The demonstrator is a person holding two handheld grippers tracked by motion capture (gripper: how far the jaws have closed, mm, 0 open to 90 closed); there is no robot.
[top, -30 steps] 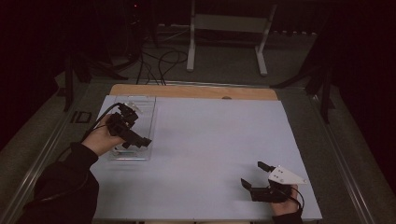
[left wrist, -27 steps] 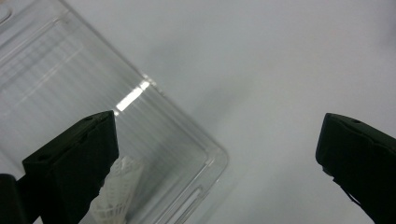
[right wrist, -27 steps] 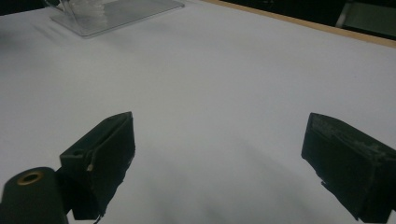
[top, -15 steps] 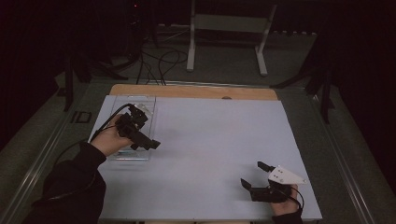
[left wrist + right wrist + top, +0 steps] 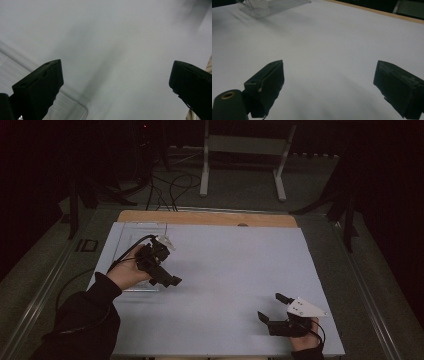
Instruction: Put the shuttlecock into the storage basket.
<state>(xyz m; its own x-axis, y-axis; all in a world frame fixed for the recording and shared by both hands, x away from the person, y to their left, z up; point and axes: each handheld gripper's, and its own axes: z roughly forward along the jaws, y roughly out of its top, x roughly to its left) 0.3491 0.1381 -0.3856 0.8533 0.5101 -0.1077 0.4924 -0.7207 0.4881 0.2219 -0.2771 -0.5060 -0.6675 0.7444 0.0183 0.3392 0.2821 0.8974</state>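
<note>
My left gripper (image 5: 169, 279) hovers over the white sheet (image 5: 235, 265) at the left of the table, just past the right edge of a clear plastic tray (image 5: 125, 242). In the left gripper view the left gripper (image 5: 117, 67) is open wide with nothing between its jaws, and the tray's rounded corner (image 5: 75, 108) lies at the lower left. My right gripper (image 5: 270, 307) rests low near the front right of the sheet. In the right gripper view it (image 5: 329, 67) stands open and empty, with the clear tray (image 5: 274, 6) far off.
The sheet covers a wooden tabletop whose bare strip (image 5: 210, 218) shows along the far edge. Behind the table stand a white metal frame (image 5: 240, 150) and loose cables (image 5: 170, 190) on the floor. A cable (image 5: 125, 255) trails from the left gripper.
The left gripper has moved right and slightly nearer, from above the clear tray to just past its right edge. The right gripper has stayed put.
</note>
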